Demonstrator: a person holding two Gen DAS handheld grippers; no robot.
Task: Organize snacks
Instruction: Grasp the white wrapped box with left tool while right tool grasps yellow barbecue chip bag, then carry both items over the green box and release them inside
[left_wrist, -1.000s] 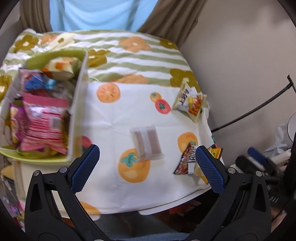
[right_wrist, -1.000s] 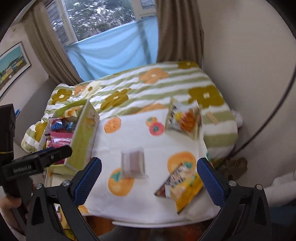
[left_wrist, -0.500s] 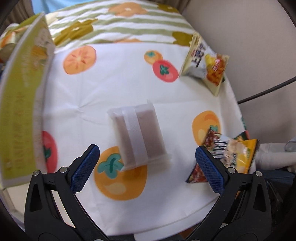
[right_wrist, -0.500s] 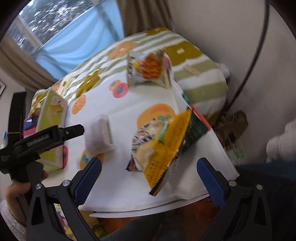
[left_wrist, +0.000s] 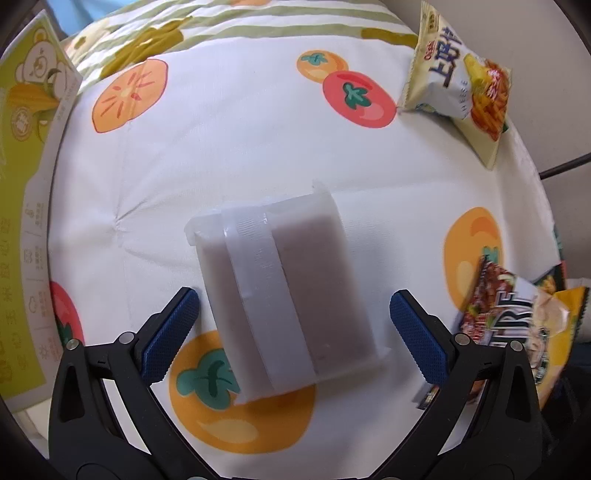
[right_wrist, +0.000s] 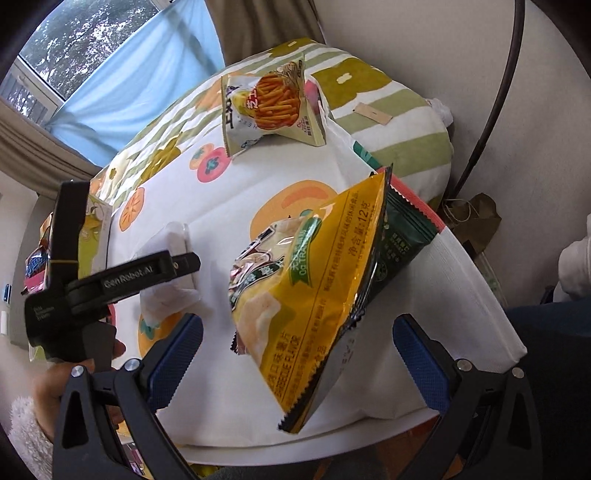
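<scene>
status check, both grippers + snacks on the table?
Left gripper open, straddling translucent snack pack, not gripping. Right gripper open over yellow chip bag. Cheese-stick bag loose at far edge; nothing blocking.

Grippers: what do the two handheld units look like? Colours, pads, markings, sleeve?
Both are black plastic frames with silver screws. Each claw, left and right, has two fingers with blue, knurled pads. In the right wrist view the left unit's side arm reads "GenRobot.AI" in pale lettering, and a fuzzy white sleeve shows at the hand gripping it.

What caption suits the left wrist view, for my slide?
Open left gripper poised over frosted snack packet on fruit-print tablecloth.
</scene>
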